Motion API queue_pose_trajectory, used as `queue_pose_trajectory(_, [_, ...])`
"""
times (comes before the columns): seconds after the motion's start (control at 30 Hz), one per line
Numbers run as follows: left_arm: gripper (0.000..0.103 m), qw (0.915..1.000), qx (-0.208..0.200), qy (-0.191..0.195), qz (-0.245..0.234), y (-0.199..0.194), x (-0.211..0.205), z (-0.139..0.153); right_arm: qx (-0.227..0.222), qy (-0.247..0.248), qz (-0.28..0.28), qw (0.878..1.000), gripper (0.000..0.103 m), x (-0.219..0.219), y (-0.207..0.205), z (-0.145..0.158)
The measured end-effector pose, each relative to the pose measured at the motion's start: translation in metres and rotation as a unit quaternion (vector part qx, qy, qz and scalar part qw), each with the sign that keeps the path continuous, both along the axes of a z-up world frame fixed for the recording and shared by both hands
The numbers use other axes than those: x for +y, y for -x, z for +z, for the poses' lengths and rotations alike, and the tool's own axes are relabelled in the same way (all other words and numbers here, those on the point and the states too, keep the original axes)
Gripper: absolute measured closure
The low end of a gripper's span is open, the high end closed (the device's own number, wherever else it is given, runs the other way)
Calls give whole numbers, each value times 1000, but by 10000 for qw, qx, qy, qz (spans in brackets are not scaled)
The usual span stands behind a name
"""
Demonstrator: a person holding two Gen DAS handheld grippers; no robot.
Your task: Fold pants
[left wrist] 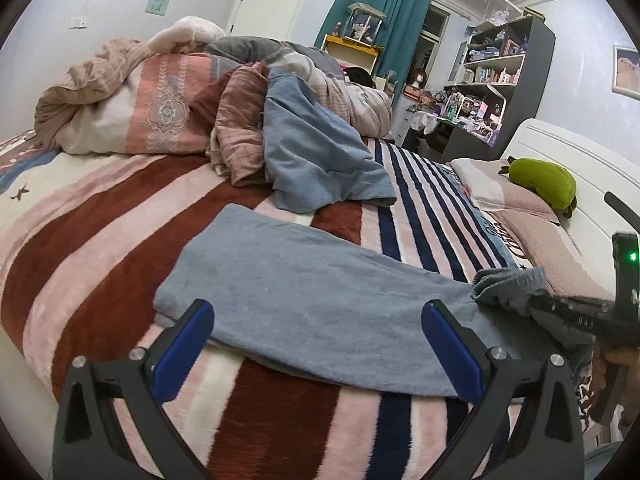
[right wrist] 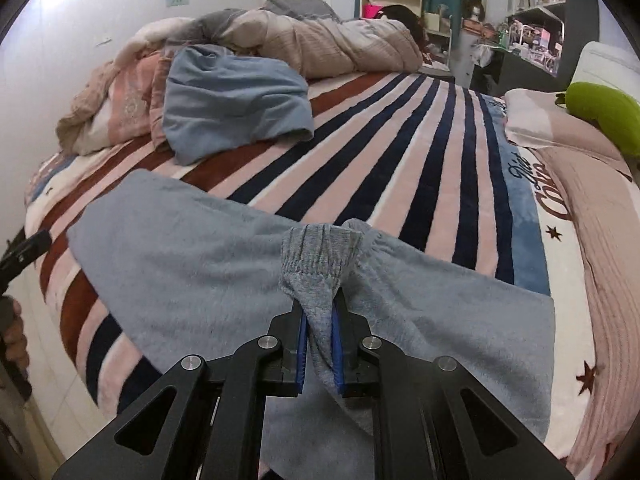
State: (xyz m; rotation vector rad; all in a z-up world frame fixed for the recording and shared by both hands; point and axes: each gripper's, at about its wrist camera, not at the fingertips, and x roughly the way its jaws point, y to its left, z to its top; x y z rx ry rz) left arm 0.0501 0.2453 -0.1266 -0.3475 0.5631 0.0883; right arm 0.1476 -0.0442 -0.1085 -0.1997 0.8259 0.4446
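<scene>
Grey-blue pants (left wrist: 304, 292) lie flat across the near part of the striped bed; they also show in the right wrist view (right wrist: 180, 264). My left gripper (left wrist: 318, 316) is open, its blue pads just above the near edge of the pants, holding nothing. My right gripper (right wrist: 320, 312) is shut on the ribbed cuff (right wrist: 316, 256) of the pants and lifts it off the fabric. In the left wrist view the right gripper (left wrist: 560, 308) sits at the right with the cuff (left wrist: 508, 284) bunched in it.
A striped blanket (left wrist: 120, 240) covers the bed. A blue garment (left wrist: 320, 160) and a heap of quilts (left wrist: 140, 100) lie behind the pants. A pillow (left wrist: 532, 216) with a green plush (left wrist: 544, 180) is at the right. Shelves (left wrist: 496, 80) stand beyond.
</scene>
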Motion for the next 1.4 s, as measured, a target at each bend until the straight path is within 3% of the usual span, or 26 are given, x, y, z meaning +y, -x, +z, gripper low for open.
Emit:
queue_pose_trajectory(0.17, [1,10000,47,41,1,-2,0,-2,-249,-135,-58,9996,98,0,-3,21])
queue_pose_trajectory(0.27, [1,9999,70,78,-36,-2,-2,-2,58,-38,224,9997,97,13,0,6])
queue_pose_trajectory(0.37, [1,9999,124,-12,-109,-2,-7,-4,679,278,565,9957,93,24,10,-31])
queue_pose_trajectory(0.43, [1,9998,141,-44,-124,-2,-9,-5,1025,360,725,9914,82,26,16,-48])
queue_pose_trajectory(0.5, [1,9998,163,-9,-114,-4,-8,-8,1225,73,857,9887,65,22,22,-55])
queue_pose_trajectory(0.57, [1,9997,201,80,-67,-5,-6,-12,1249,-94,890,9881,61,20,26,-52])
queue_pose_trajectory(0.73, [1,9991,275,256,180,-7,9,-19,1012,-858,812,9878,62,11,31,-30])
queue_pose_trajectory(0.87, [1,9974,385,485,371,-7,28,-27,300,-607,547,9962,62,10,30,-18])
queue_pose_trajectory(0.93, [1,9958,459,679,406,-8,36,-34,352,-537,668,9957,72,14,28,-25])
queue_pose_trajectory(0.97, [1,9946,485,826,397,-9,41,-39,513,-552,780,9941,91,16,27,-30])
queue_pose_trajectory(1.0, [1,9940,501,890,391,-10,43,-42,750,-512,918,9916,96,20,26,-38])
queue_pose_trajectory(1.17, [9,9904,649,1190,286,-16,50,-57,914,-91,1114,9895,92,36,31,-55])
queue_pose_trajectory(1.3, [9,9882,658,1374,163,-21,51,-60,1057,-590,924,9883,83,24,25,-43])
queue_pose_trajectory(1.4, [9,9873,617,1456,184,-28,55,-62,818,-750,511,9925,74,12,22,-24])
